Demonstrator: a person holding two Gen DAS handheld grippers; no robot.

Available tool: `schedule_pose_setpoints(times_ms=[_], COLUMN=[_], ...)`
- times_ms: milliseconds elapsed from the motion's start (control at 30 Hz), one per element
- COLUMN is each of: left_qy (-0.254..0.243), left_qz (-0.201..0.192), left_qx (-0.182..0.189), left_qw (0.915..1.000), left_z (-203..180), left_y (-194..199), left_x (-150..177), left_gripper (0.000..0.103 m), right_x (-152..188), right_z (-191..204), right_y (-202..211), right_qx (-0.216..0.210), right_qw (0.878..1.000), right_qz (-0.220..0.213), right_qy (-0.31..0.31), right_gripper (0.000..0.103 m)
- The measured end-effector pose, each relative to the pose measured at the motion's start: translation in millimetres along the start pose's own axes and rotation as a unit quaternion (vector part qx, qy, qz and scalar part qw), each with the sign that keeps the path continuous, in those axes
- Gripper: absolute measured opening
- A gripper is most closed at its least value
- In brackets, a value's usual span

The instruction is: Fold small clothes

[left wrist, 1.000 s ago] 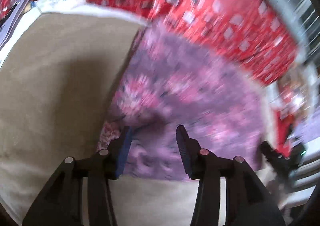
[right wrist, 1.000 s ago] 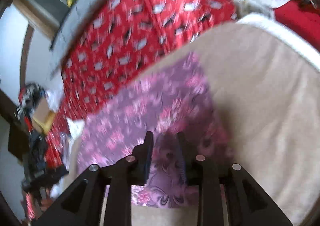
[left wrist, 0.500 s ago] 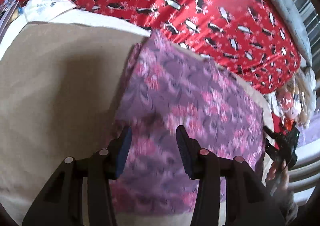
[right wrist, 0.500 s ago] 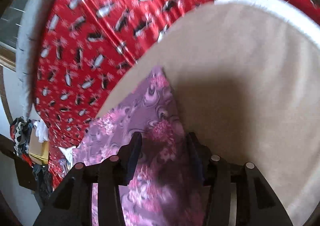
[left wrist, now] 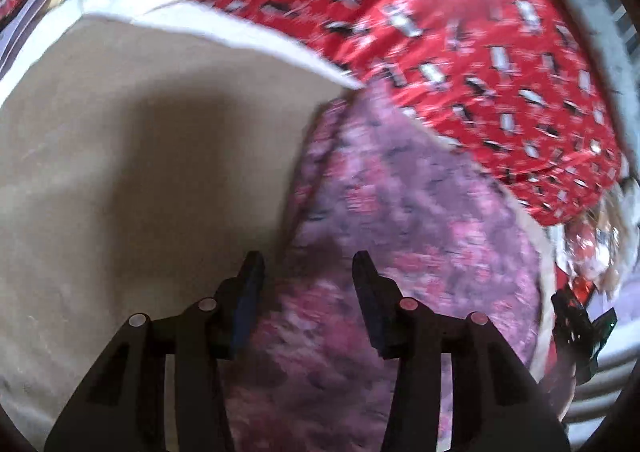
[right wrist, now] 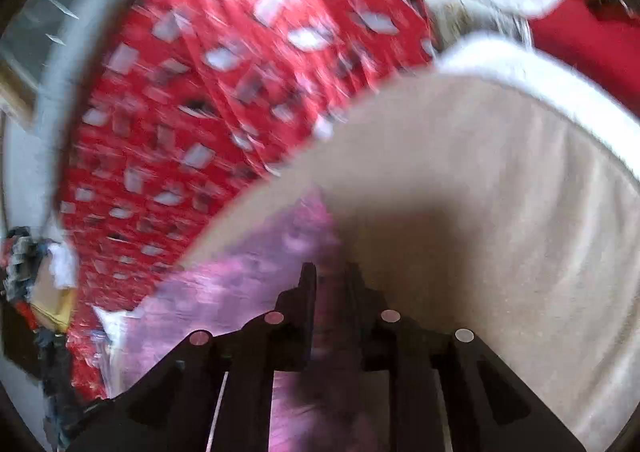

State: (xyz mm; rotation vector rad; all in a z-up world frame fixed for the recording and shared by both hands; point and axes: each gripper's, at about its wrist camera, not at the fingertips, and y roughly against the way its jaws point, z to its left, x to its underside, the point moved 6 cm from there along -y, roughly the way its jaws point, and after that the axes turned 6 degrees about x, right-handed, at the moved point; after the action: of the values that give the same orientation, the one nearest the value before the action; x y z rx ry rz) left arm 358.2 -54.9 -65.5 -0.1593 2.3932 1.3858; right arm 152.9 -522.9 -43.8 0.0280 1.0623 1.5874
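Note:
A purple cloth with pink flowers (left wrist: 404, 211) lies on a beige blanket (left wrist: 140, 171), folded into a long strip. My left gripper (left wrist: 306, 270) is open, its fingers apart over the cloth's near left edge. In the right wrist view the same cloth (right wrist: 240, 292) runs under my right gripper (right wrist: 330, 276), whose fingers stand close together with purple cloth between them. Both views are blurred.
A red blanket with a black and white print (left wrist: 460, 31) covers the surface behind the beige blanket; it also shows in the right wrist view (right wrist: 220, 91). A white blanket border (right wrist: 540, 79) rims the beige area. Clutter (right wrist: 28, 284) sits at the far left.
My right gripper has narrowed from open to nearly closed on the cloth's corner. My left gripper stays open and has shifted toward the cloth's left edge.

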Motion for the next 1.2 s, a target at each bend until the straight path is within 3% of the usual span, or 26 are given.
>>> schedule_pose_setpoints(times_ms=[100,133,167,200,267,300,400,533,667,733,800,867,933,1000,1167,1200], left_qy=[-0.039,-0.048,-0.056,-0.070,-0.100,-0.105,-0.092,-0.027,0.021,0.047,0.072,0.084,0.075,0.063,0.002,-0.007], left_qz=[-0.002,0.007,0.021,0.023,0.014,0.022,0.021,-0.003,0.024,0.051,0.077,0.097,0.090,0.086,0.117,0.119], left_qx=[-0.020,-0.039,-0.057,-0.076,-0.097,-0.094,-0.068,-0.029,0.003,0.032,0.071,0.100,0.103,0.116,0.094,0.091], left_qw=[0.9991,0.9981,0.9966,0.9944,0.9902,0.9898,0.9932,0.9992,0.9995,0.9971,0.9920,0.9868,0.9878,0.9875,0.9887,0.9887], left_z=[-21,-24,-25,-26,-32,-34,-33,-13,13,22,23,19,14,4,-17,-18], left_y=[-5,-14,-26,-32,-28,-25,-9,14,5,-7,-21,-32,-33,-32,-36,-35], left_x=[8,15,22,26,28,27,14,-17,-31,-27,-18,-8,-7,-7,6,9], left_gripper=[0.055,0.058,0.058,0.058,0.059,0.059,0.059,0.059,0.059,0.059,0.059,0.062,0.076,0.084,0.083,0.077], right_x=[23,36,51,70,71,70,70,81,109,133,141,143,143,143,142,142], right_z=[19,15,12,4,10,16,46,89,119,109,108,106,104,103,102,102], right_y=[12,8,-6,-24,-13,-8,9,7,-29,-55,-52,-52,-53,-54,-54,-54], right_qx=[-0.035,-0.018,0.007,0.037,0.052,0.060,0.008,-0.029,-0.020,0.016,0.006,0.004,-0.002,-0.006,-0.008,-0.008], right_qw=[0.999,0.998,0.996,0.990,0.991,0.991,0.994,0.989,0.977,0.968,0.969,0.969,0.970,0.971,0.971,0.971], right_qz=[0.004,0.017,0.048,0.102,0.062,0.071,0.050,0.050,0.074,0.116,0.056,0.051,0.053,0.053,0.053,0.053], right_qy=[0.038,0.060,0.079,0.093,0.108,0.101,0.102,0.135,0.198,0.220,0.241,0.241,0.236,0.233,0.233,0.232], right_gripper=[0.019,0.023,0.036,0.037,0.036,0.039,0.038,0.039,0.038,0.040,0.040,0.040,0.040,0.040,0.040,0.040])
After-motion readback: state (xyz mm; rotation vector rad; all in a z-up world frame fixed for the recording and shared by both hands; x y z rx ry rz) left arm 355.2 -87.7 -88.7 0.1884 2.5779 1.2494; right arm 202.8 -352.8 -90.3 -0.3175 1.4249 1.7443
